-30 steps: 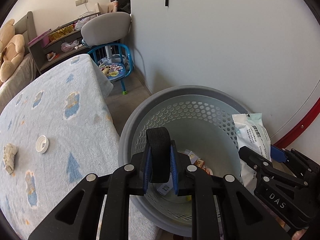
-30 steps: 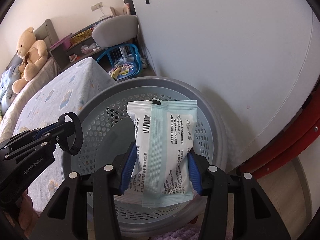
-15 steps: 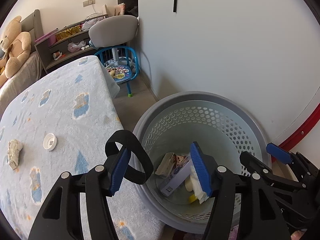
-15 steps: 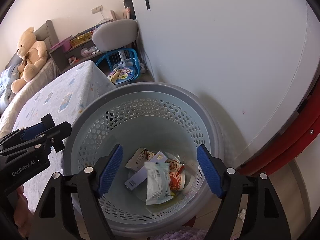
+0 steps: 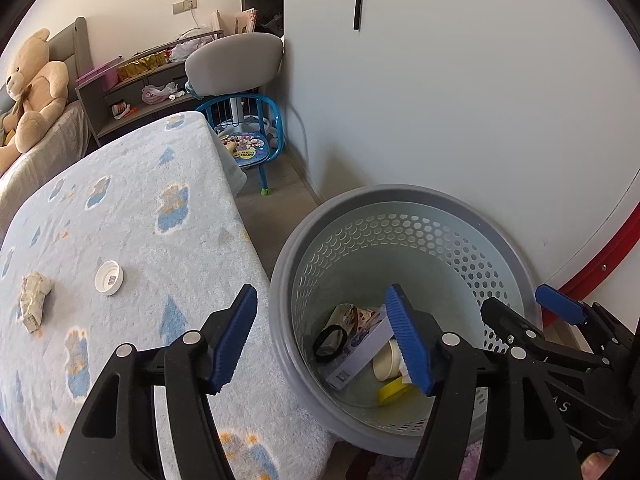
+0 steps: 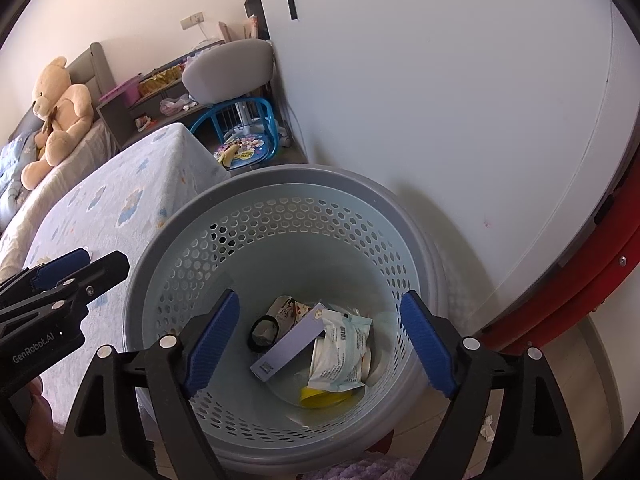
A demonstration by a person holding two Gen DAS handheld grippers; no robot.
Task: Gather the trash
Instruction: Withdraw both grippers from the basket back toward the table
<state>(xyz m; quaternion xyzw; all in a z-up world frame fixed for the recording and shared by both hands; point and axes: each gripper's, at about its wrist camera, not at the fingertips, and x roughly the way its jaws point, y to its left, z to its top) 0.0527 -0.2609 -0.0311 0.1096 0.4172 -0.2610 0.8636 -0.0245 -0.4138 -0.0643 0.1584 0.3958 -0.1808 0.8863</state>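
Observation:
A grey perforated trash basket (image 6: 280, 184) stands on the floor by the wall; it also shows in the left wrist view (image 5: 400, 192). Inside lie a black ring (image 6: 263, 333), a white-green packet (image 6: 340, 356), a lilac box (image 6: 288, 350) and other scraps. My right gripper (image 6: 322, 346) is open and empty above the basket. My left gripper (image 5: 322, 340) is open and empty over the basket's left rim, at the table's edge. On the blue-patterned table cloth (image 5: 140, 216) lie a white cap (image 5: 109, 277) and a crumpled paper wad (image 5: 34, 300).
A blue child's chair (image 5: 248, 140) and a grey office chair (image 5: 234, 62) stand behind the table. A teddy bear (image 5: 34, 88) sits on a bed at the left. A white wall (image 5: 480, 100) rises right behind the basket. A red curved frame (image 6: 580, 300) is at the right.
My left gripper opened and dropped the black ring into the basket. My right gripper opened and dropped the white-green packet in. Both grippers have drawn back a little.

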